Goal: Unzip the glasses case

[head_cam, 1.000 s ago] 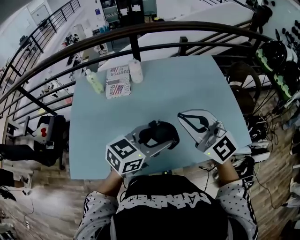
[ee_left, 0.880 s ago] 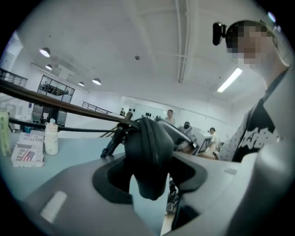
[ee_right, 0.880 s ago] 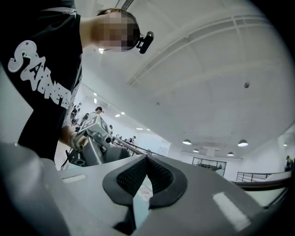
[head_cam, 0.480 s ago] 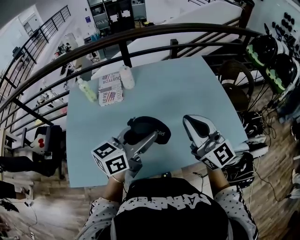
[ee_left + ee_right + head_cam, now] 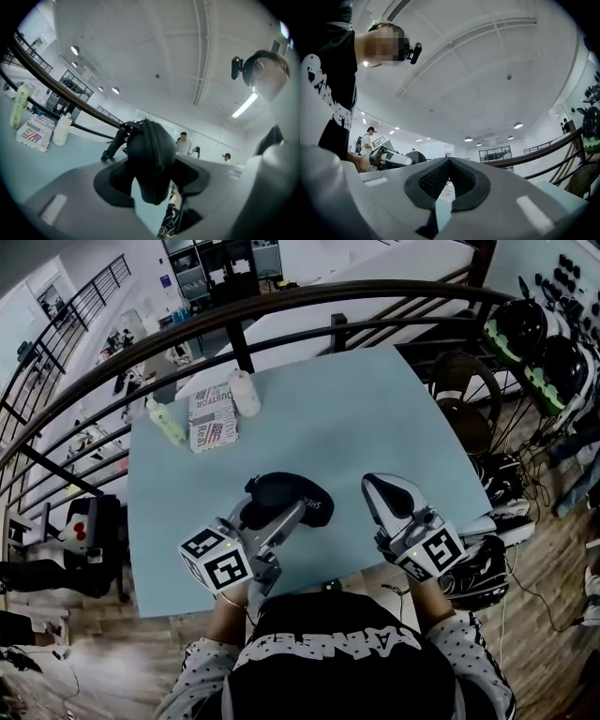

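The black glasses case [image 5: 298, 497] is held off the light blue table [image 5: 356, 418] near its front edge, with my left gripper [image 5: 265, 512] shut on it. In the left gripper view the case [image 5: 151, 154] fills the gap between the jaws, its zipper seam running over the top and a dark strap hanging off its left side. My right gripper [image 5: 380, 487] is to the right of the case and apart from it. Its jaws are shut with nothing between them [image 5: 449, 163]. The right gripper view shows the case [image 5: 415, 157] small at the left.
At the table's far left stand a printed box [image 5: 208, 414], a white bottle [image 5: 246, 392] and a pale green bottle [image 5: 164, 421]. A dark curved railing [image 5: 281, 298] runs behind the table. Helmets and chairs are at the right.
Both grippers have rolled at the wrist. The left one has shifted a little left with the case still gripped. The right one has moved slightly towards the table's front edge, still shut.
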The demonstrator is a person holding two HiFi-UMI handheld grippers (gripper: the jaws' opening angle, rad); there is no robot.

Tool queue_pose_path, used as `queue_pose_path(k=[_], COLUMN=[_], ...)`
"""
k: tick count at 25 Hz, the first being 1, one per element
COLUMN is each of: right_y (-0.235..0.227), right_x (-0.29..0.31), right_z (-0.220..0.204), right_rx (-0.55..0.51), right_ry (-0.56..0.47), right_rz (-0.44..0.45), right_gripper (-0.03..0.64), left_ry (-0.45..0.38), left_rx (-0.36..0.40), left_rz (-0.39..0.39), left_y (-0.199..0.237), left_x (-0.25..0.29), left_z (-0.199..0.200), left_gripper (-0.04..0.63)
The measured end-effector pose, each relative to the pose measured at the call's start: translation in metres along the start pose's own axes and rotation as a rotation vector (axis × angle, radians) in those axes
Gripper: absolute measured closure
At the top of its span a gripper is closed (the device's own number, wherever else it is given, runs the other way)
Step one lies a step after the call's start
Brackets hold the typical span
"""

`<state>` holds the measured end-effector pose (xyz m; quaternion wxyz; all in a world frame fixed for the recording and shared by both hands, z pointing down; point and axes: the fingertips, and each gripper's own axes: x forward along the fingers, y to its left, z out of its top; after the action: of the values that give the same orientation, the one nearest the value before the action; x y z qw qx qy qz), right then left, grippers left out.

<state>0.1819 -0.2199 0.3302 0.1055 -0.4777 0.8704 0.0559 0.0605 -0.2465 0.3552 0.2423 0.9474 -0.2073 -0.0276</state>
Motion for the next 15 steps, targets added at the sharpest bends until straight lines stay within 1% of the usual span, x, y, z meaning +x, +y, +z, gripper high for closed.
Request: queue_pose_path(k=[5, 15], right_y=[0.0086, 0.0072], right_x=[-0.0001, -0.0002], right_z=[0.0005, -0.0003], right_rx=[-0.025, -0.016], right_ry=[0.005, 0.013], right_rz=[0.032, 0.024], right_gripper=[0.612, 0.612], left_ry=[-0.009, -0.010], left_rx=[-0.009, -0.007], left_rz=[0.007, 0.005], left_y=[-0.0005, -0.0009], left_x=[-0.0029, 0.0000], left_z=[0.0017, 0.0024], left_gripper=[0.595, 0.595])
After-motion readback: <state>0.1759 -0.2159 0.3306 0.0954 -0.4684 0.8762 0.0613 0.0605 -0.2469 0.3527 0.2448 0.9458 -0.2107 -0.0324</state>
